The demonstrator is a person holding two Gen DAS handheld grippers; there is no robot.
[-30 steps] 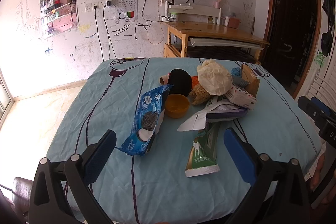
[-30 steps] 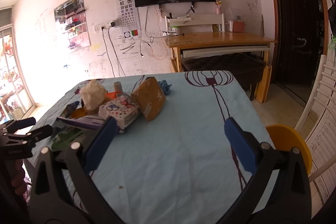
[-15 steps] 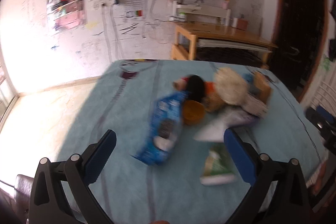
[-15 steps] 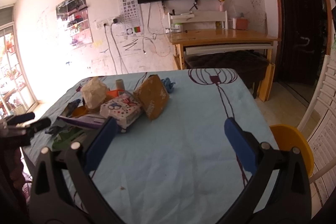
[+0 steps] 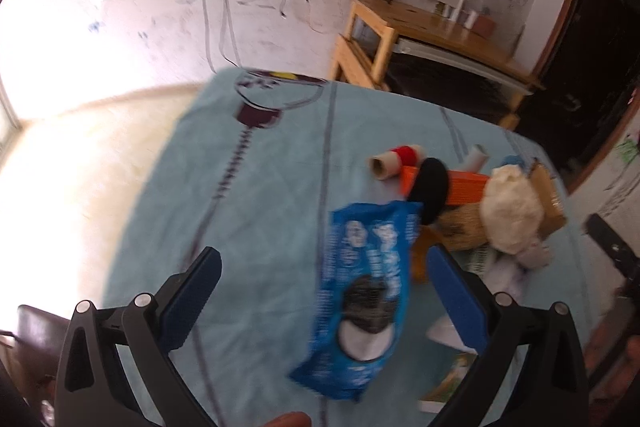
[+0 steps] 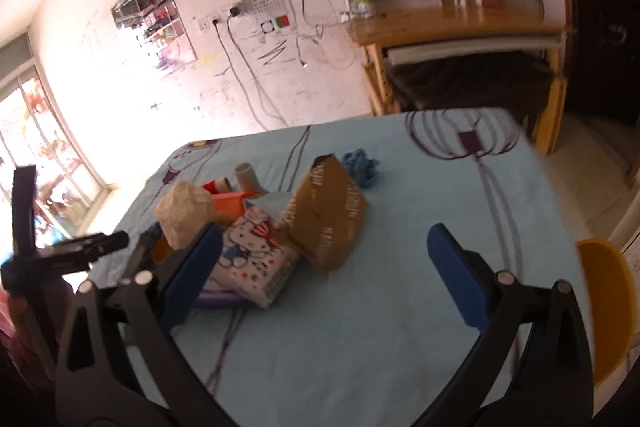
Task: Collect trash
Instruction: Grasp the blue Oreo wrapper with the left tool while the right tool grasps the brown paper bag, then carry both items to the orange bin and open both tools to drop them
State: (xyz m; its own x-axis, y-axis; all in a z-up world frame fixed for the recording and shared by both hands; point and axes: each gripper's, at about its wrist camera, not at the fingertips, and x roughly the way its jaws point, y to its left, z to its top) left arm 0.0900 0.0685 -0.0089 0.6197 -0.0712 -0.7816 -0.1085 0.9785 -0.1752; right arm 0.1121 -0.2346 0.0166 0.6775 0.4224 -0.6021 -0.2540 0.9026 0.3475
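Both views tilted down since before; left gripper [image 5: 320,291] over blue wrapper [image 5: 366,303], right gripper [image 6: 320,263] jaws spread too.

Both the left gripper [image 5: 324,287] and the right gripper [image 6: 324,265] have black angular frames with triangular cut-outs, silver round screws at the joints, and flat, rectangular blue pads [image 5: 456,297] on the fingers.

1. A snack bag [image 5: 366,297] lies on the table [image 5: 272,187], nearest the left wrist camera.
2. Behind it a lid [image 5: 431,185] leans on a box [image 5: 464,183].
3. A cardboard tube [image 5: 386,165] lies to the left of the lid.
4. A crumpled wad [image 5: 510,215], perhaps paper, sits to the right.
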